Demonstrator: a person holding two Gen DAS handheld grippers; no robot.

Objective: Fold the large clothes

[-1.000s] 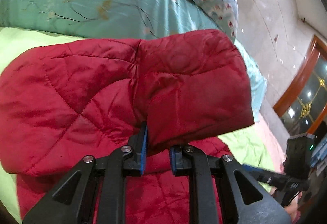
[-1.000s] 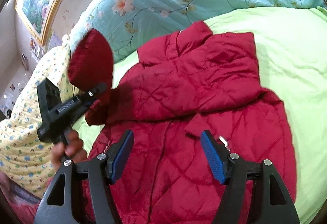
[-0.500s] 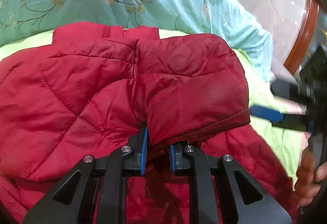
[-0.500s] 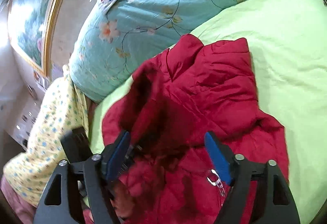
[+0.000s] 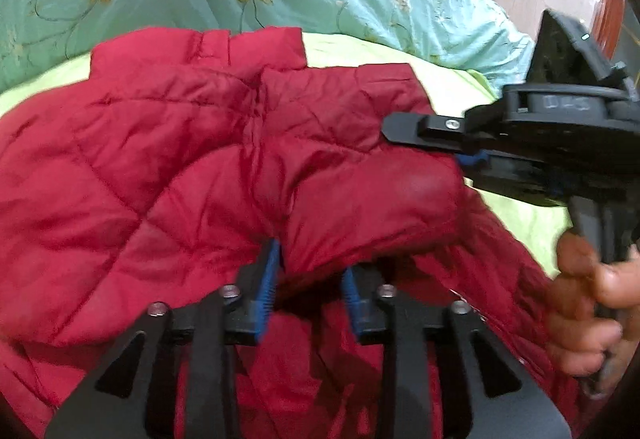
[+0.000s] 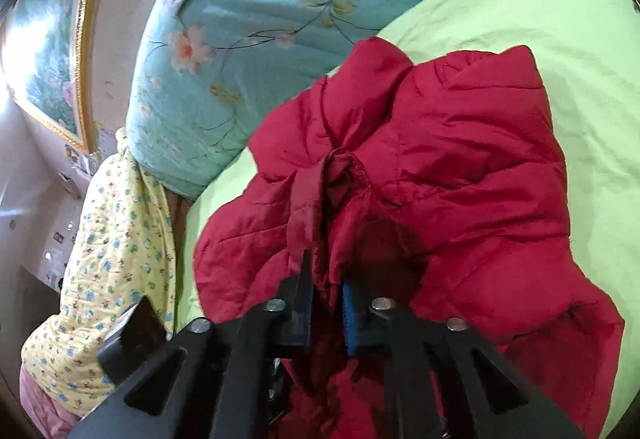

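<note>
The red quilted jacket (image 5: 168,167) lies on the lime-green bedsheet (image 6: 520,11), collar towards the teal floral quilt (image 6: 256,7); bare sheet stays free to its right. The left gripper (image 5: 310,281) has just been opening, cuff loose between its pads. The right gripper (image 6: 326,305) has snapped closed, pinching the sleeve cuff (image 6: 340,191). A gilt-framed painting (image 6: 48,51) hangs on the wall.

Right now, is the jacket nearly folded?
Partway. One sleeve already lies across the jacket. The left gripper has just been opening, the other sleeve's cuff between its jaws; the right gripper has just closed on the cuff. Folding the body remains.
</note>
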